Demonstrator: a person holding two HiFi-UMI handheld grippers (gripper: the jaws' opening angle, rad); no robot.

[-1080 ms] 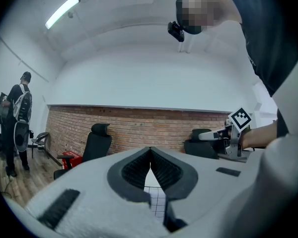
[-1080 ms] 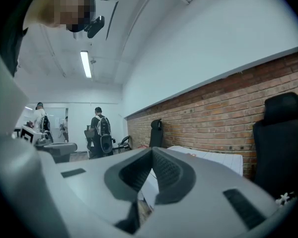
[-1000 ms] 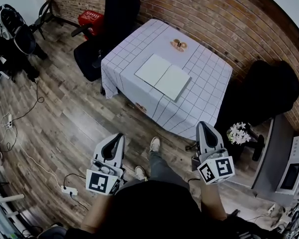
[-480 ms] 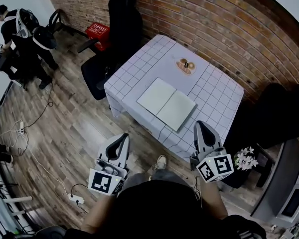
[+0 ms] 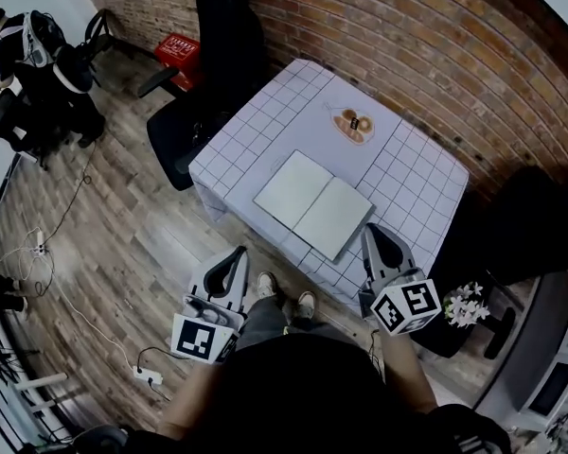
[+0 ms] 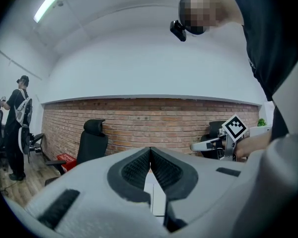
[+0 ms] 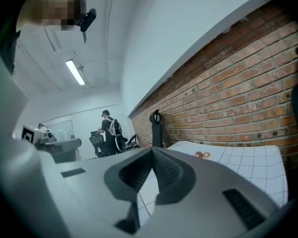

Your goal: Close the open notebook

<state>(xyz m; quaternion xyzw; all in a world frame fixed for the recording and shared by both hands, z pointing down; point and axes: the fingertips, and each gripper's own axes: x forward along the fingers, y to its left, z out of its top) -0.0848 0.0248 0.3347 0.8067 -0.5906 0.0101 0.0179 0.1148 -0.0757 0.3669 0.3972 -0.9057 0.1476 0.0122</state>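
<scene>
Open notebook [image 5: 313, 204] is lying flat on the table [image 5: 418, 173], close to its near edge and about midway along, well apart from the small dish [image 5: 353, 124] by the far edge. Left gripper [image 5: 235, 258] and right gripper [image 5: 369, 232] are both hovering at the near side, jaws pressed together with nothing between them, the notebook lying ahead between the two, nearer the right one. Risk as I'm judging it: closed jaws shoving the notebook instead of catching a cover, sending it sliding off the near edge.
</scene>
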